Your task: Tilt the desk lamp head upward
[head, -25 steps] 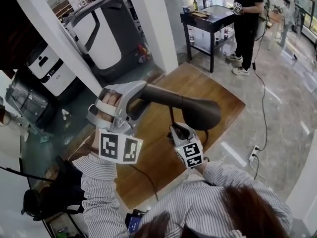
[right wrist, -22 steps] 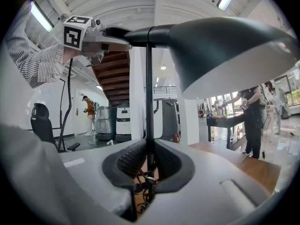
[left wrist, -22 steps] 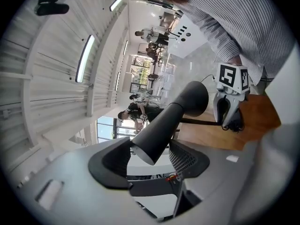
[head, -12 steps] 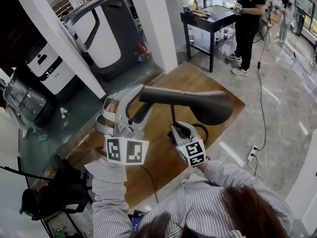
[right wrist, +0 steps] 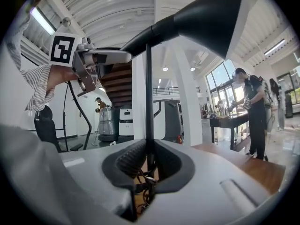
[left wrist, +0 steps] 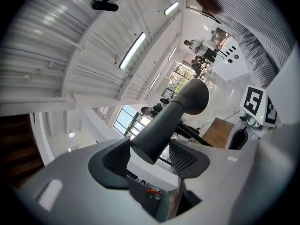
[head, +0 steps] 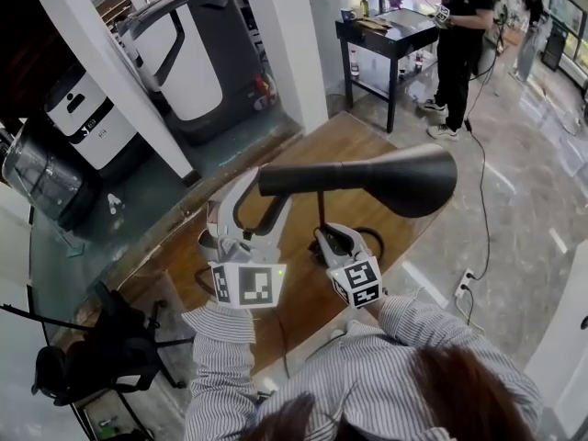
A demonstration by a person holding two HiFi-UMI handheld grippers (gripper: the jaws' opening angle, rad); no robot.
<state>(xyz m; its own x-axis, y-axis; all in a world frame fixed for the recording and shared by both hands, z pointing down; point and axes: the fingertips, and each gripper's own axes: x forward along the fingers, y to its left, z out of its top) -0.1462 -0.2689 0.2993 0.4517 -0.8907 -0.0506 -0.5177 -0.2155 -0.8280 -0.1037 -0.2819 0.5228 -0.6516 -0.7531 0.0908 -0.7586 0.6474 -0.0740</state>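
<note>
Above the wooden table [head: 363, 141], the desk lamp head [head: 386, 180] is held out sideways on its thin upright stem [head: 320, 211], with the wide mouth turned to the right of the head view and the narrow rear end to the left. From the right gripper view the lamp head [right wrist: 206, 13] is seen tilted, its wide mouth carried higher than its narrow end, and the stem [right wrist: 148, 93] is seen running straight up to meet it.

The left gripper [head: 264, 186] is raised to the height of the narrow rear end. Its jaws are set wide and are closed on that end, which is seen lodged between the two ribbed pads [left wrist: 115, 156] in the left gripper view, where the lamp head [left wrist: 173, 116] runs away from the left gripper [left wrist: 150, 156] toward the ceiling lights.

The right gripper [head: 323, 237] is kept low, just over the tabletop. Its jaws are drawn nearly together and are clamped on the stem, which is pinched between the pads [right wrist: 131, 161] of the right gripper [right wrist: 147, 161]. Both grippers are carried by arms in striped sleeves [head: 220, 356].

Beyond the table a black side table [head: 395, 30] is seen with bottles on it, and a person in dark clothes [head: 459, 44] is standing beside it. Two white machines [head: 188, 58] are parked by a white pillar [head: 280, 44], and a black office chair [head: 83, 375] is placed at the lower left
</note>
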